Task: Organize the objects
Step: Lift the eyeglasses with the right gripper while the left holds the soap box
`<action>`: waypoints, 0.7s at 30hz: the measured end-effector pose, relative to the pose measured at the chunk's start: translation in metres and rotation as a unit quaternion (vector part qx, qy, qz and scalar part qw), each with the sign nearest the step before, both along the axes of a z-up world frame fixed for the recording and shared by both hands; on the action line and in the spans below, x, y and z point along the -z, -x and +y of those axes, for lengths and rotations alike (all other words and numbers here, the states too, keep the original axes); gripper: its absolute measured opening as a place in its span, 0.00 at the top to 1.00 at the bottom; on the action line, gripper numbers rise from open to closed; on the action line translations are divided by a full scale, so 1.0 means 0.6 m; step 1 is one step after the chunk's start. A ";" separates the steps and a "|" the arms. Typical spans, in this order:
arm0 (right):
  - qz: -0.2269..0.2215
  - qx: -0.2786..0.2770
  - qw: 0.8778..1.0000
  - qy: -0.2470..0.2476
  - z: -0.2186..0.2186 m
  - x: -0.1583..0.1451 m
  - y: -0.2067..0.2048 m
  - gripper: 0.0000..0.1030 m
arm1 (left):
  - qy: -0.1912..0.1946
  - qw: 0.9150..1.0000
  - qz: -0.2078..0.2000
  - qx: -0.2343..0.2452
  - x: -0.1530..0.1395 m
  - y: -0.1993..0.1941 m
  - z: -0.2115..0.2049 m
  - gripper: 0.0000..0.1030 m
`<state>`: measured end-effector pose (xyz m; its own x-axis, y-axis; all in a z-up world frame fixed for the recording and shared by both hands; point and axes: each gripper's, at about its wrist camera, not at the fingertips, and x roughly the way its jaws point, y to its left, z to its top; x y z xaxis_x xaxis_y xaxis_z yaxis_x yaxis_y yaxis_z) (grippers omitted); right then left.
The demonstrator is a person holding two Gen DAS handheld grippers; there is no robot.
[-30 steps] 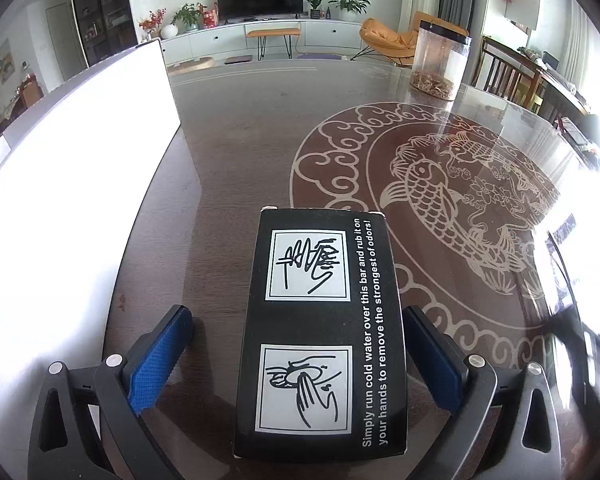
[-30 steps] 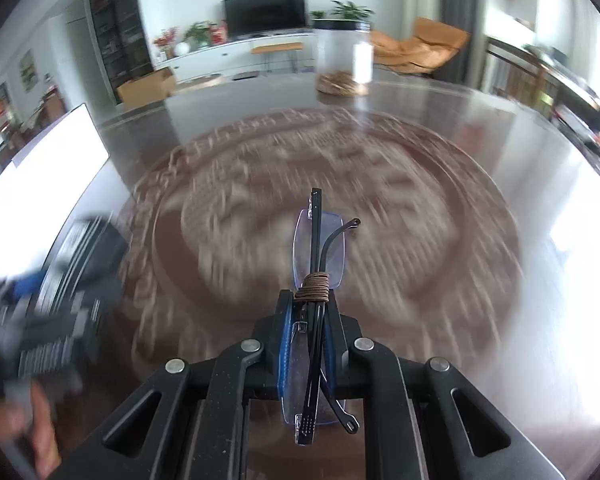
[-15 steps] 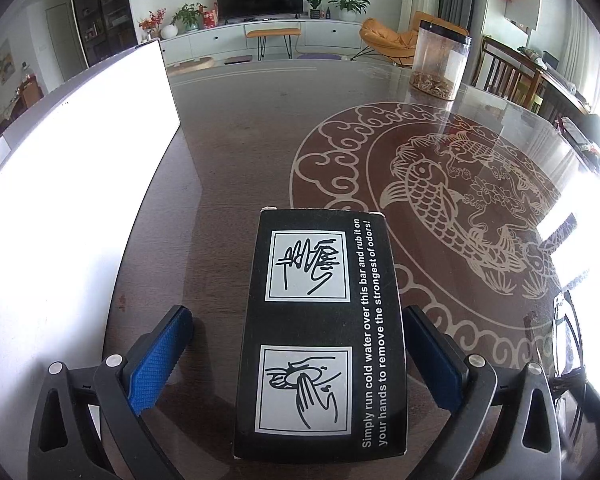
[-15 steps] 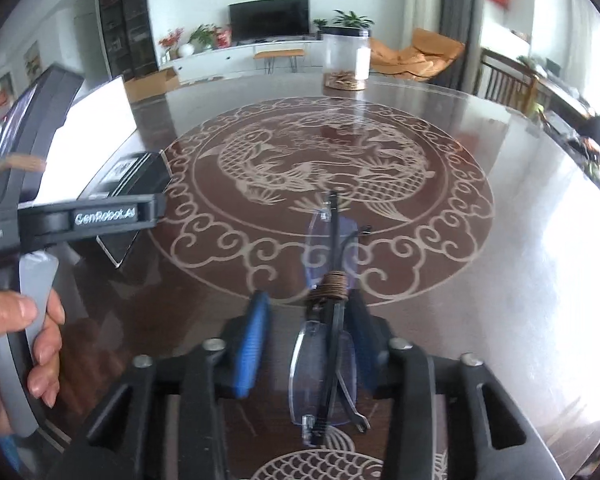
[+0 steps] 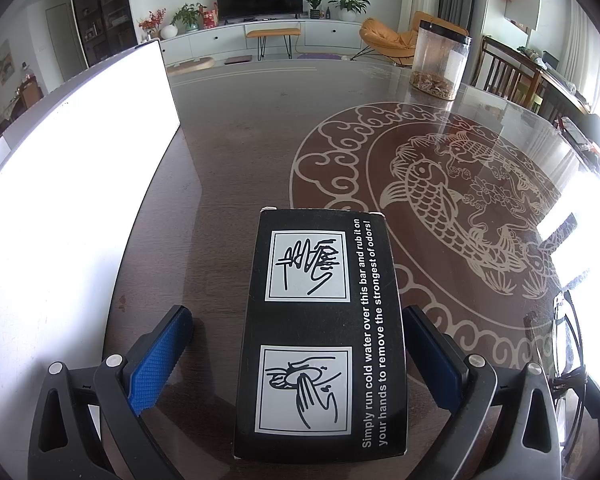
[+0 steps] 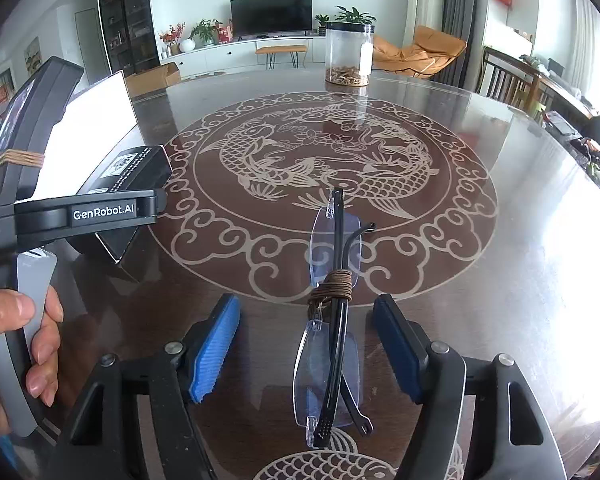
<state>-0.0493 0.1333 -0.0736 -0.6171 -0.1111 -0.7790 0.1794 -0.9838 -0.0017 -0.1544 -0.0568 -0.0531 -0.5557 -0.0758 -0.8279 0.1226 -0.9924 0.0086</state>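
Lying flat on big dark table: black box, between spread-apart blue pads of left gripper, not squeezed. Resting beside it: folded glasses, between right gripper pads, just opening, touching neither.

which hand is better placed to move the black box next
Left. Its tool is open with the black box lying between the pads, so it likely only needs to close. The right tool has just been opening around the glasses, which lie on the table, well aside of the box.
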 end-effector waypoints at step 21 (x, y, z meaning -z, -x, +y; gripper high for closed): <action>-0.003 -0.007 1.000 -0.002 -0.004 0.003 0.002 0.25 | 0.000 1.000 0.000 0.000 0.000 0.001 0.000 0.00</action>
